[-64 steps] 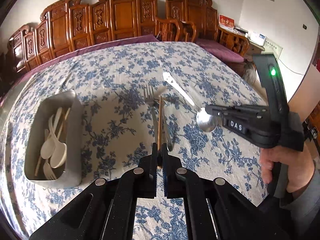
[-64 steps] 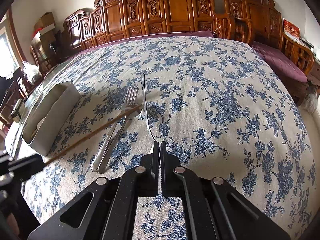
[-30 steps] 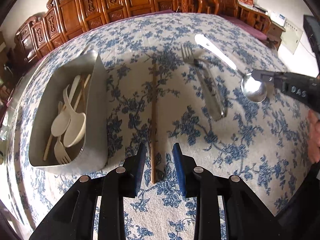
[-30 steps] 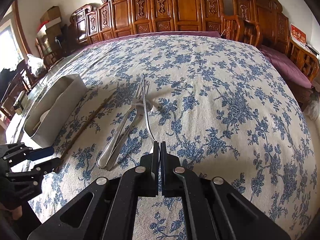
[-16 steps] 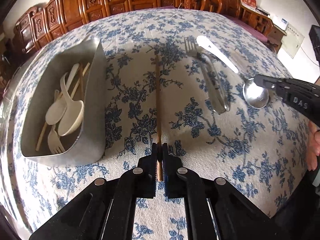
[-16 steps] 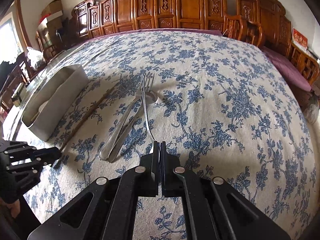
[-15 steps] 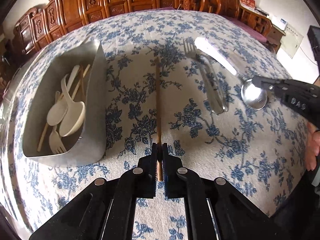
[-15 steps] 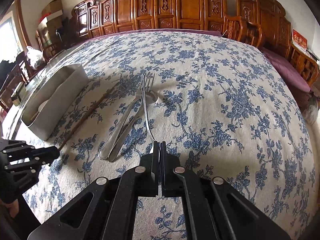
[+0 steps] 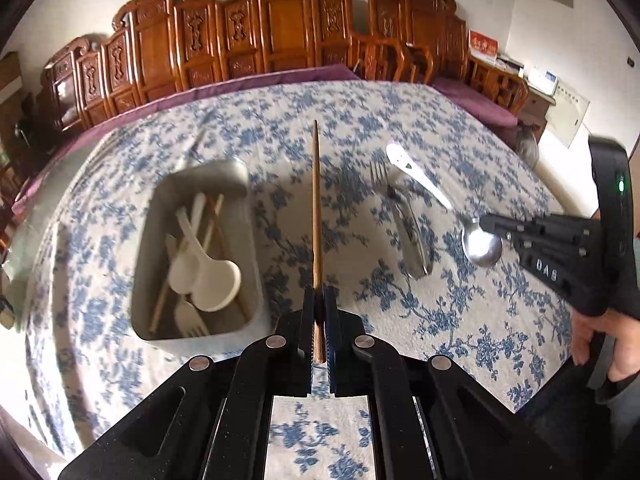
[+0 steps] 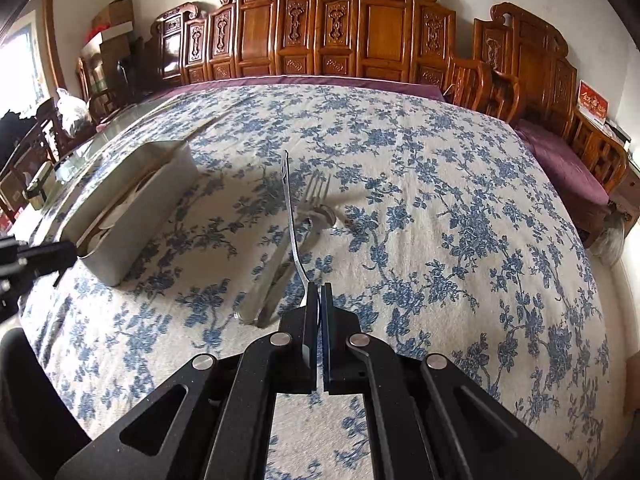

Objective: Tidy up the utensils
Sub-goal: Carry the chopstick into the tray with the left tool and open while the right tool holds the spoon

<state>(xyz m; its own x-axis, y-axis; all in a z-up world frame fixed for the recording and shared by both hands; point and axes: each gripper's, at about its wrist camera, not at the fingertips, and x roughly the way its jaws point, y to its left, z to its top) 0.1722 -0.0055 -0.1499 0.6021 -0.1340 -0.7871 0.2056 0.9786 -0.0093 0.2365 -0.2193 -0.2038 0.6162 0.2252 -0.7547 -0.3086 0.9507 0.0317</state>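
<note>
Pinching a wooden chopstick (image 9: 316, 216) by its near end, the left gripper (image 9: 319, 320) fingers hold it raised beside the metal tray (image 9: 252, 256). Right gripper (image 10: 316, 312) fingers clamp a metal spoon (image 10: 291, 216) by its bowl, above the bench (image 10: 460, 240).

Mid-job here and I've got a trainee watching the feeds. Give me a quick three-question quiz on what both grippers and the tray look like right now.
1. True or false: the left gripper is shut on a wooden chopstick that is raised above the tablecloth.
2. What does the right gripper hold? A) a metal spoon B) a plastic fork C) nothing
3. Fill in: the white plastic utensils lie inside the ____ tray.

Key
1. True: its jaws clamp the near end and the stick points away over the table.
2. A: pinched by the bowl, handle pointing away.
3. Metal. A metal fork lies on the cloth outside it.
</note>
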